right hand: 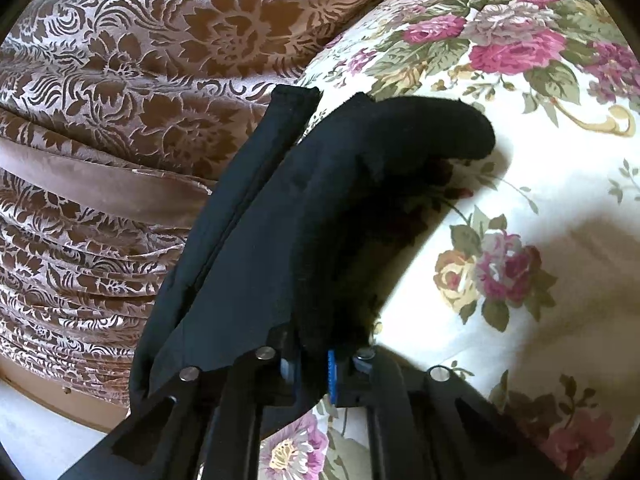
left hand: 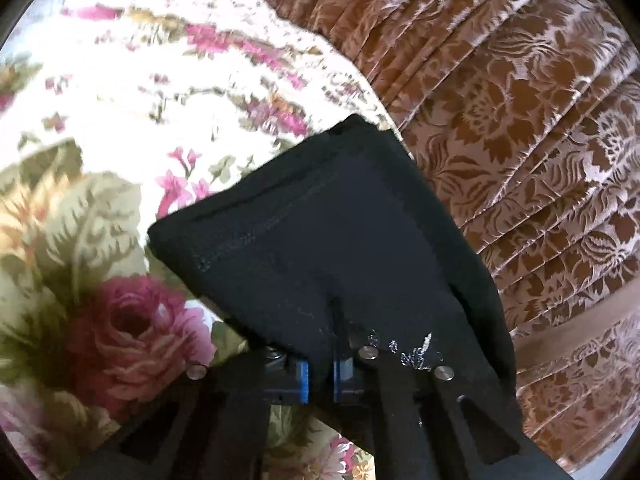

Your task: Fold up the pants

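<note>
The black pants [left hand: 320, 232] lie on a floral bedspread [left hand: 120, 100] near its edge. In the left wrist view my left gripper [left hand: 320, 372] is shut on the near end of the black cloth, which spreads out flat ahead of the blue pads [left hand: 304, 376]. In the right wrist view my right gripper [right hand: 312, 376] is shut on the pants [right hand: 320, 208] too; the cloth bunches over the fingers and arches forward, and one hemmed end [right hand: 296, 96] points away. The fingertips of both grippers are hidden under the fabric.
A pleated brown-and-pink patterned bed skirt [left hand: 520, 140] hangs beside the bedspread, and it shows on the left in the right wrist view [right hand: 120, 100]. A strip of pale floor [right hand: 32, 432] shows at the lower left. Cream floral bedspread [right hand: 520, 200] stretches to the right.
</note>
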Tool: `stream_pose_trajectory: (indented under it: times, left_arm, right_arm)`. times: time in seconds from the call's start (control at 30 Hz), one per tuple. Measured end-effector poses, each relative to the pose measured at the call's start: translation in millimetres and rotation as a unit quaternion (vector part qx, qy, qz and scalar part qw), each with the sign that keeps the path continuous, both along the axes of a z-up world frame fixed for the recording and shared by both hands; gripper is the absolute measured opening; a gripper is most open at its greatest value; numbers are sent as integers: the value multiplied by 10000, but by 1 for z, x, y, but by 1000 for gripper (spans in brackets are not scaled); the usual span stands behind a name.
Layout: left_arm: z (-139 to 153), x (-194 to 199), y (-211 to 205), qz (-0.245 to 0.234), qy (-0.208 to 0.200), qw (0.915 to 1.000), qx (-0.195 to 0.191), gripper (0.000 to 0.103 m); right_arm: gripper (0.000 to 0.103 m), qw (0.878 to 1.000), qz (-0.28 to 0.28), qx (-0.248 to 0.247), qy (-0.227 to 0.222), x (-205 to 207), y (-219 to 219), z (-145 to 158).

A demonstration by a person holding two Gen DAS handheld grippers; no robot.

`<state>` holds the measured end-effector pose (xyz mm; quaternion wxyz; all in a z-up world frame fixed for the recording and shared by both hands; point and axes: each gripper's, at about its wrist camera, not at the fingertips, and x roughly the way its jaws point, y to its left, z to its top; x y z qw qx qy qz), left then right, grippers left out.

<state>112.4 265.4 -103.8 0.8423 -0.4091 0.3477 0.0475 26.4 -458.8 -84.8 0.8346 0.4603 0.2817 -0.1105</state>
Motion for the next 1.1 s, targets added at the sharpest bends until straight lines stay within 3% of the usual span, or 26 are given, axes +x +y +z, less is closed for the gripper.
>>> stream_pose_trajectory:
  times: [0.3,0.47,0.6,0.8,0.9,1.0,1.03,1.1]
  left_arm:
    - [51,-34,9,-213,-623,9978,119,6]
    - [62,-55,22,-246,-708,9972,-54,6]
    - [62,-82,32,-259,-651,9975,18,6]
    - [26,-126,46,-118,-303,9995,57,6]
    - [3,-131,40,-128,-65,9997,198,6]
    - [-1,-132,29,-174,-87,9986,483,7]
    - [1,-131,27,-198,-106,9982,565,7]
    - [4,-129,26,-221,-156,9978,603,9]
  right_arm:
    - [7,9969,-157,-681,-369,-28,8,47]
    - [7,9957,-128,-759,-514,-56,10,68]
    - [7,9959,-18,-764,-475,-88,14,76]
    - [7,9983,51,-572,-138,-138,18,54]
    - [7,9992,37,-384,79,-147,17,29]
    - [8,9998,-56,-166,28,-150,13,12]
    - [10,9998,-54,-173,22,-150,13,12]
    - [22,9998,-17,-165,57,-149,13,15]
